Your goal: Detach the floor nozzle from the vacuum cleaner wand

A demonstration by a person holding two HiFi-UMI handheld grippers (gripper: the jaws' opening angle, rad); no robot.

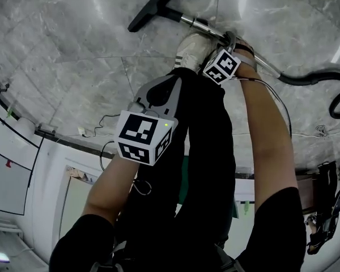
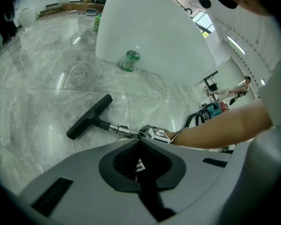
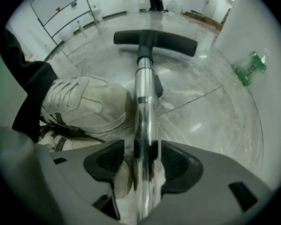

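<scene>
The black floor nozzle [image 1: 156, 4] lies on the marble floor, joined to the chrome wand [image 1: 201, 24]. In the right gripper view the nozzle [image 3: 154, 40] is ahead and the wand [image 3: 144, 107] runs straight between the jaws. My right gripper [image 3: 144, 161] is open and straddles the wand, a small gap showing on each side of its pads [image 3: 110, 157]. In the head view that gripper [image 1: 231, 38] is down at the wand beside a white shoe [image 1: 194, 50]. My left gripper [image 2: 139, 165] is shut on nothing and hangs well above the nozzle [image 2: 90, 116].
A black hose [image 1: 323, 81] curls away from the wand's far end. The person's shoe [image 3: 86, 104] rests right beside the wand. A green bottle [image 2: 129, 60] lies on the floor at the foot of a large white curved body [image 2: 154, 36].
</scene>
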